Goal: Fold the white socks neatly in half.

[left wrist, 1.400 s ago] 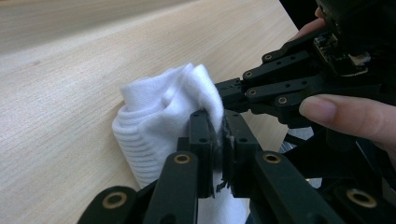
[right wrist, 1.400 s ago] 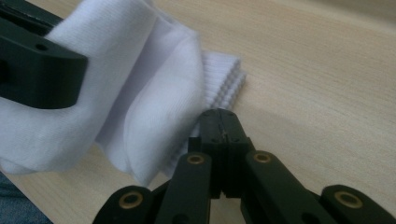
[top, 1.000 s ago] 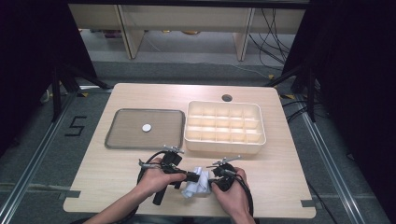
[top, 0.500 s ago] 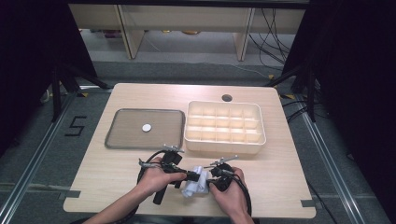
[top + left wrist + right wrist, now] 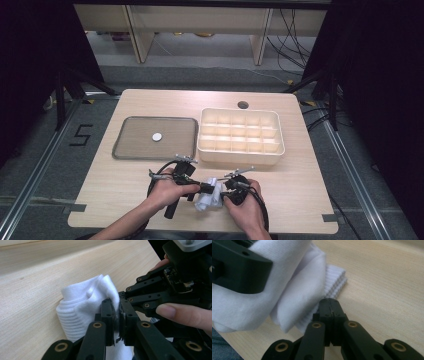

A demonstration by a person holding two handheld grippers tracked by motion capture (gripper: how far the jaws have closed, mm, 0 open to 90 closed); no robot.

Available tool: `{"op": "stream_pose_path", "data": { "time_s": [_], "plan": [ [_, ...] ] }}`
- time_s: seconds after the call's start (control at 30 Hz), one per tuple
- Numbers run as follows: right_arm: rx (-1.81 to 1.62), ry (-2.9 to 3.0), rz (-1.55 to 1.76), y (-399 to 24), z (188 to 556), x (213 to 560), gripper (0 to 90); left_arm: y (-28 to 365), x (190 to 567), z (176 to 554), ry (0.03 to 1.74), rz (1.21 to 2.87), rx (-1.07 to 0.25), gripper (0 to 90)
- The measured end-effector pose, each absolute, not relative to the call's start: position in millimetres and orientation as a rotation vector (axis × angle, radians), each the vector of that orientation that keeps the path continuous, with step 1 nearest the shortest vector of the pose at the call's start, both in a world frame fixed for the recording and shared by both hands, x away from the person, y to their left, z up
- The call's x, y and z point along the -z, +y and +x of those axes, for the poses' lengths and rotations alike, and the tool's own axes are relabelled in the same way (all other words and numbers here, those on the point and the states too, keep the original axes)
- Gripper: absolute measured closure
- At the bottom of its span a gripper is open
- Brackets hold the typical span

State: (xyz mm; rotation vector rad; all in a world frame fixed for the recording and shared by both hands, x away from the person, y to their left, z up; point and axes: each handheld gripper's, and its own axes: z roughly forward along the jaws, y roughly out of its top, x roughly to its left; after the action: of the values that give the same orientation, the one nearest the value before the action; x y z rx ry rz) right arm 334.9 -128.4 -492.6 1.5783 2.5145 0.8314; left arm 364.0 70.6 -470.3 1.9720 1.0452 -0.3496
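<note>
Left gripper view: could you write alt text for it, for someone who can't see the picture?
Two black jaws pinch a fold of a white sock bunched on a wooden table. At the right, the other gripper reaches in to the sock's edge, with a person's fingers on it.

Left tool (image 5: 206,188) and right tool (image 5: 225,189) tip to tip, jaws closed, hands low

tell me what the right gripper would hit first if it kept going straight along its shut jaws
Probably the white ribbed-cuff sock: the right gripper has its shut jaw tips right at the ribbed edge, with bare wooden table beyond. Whether the tips already touch the cloth is unclear.
</note>
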Motion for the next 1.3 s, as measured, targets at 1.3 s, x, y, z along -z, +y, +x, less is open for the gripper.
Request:
{"op": "stream_pose_path", "data": {
  "time_s": [1.3],
  "plan": [
    [-0.865,2.547,1.589,-114,336,493,90.0,69,468,365,1.045,1.998,0.292,82.9]
  ]
}}
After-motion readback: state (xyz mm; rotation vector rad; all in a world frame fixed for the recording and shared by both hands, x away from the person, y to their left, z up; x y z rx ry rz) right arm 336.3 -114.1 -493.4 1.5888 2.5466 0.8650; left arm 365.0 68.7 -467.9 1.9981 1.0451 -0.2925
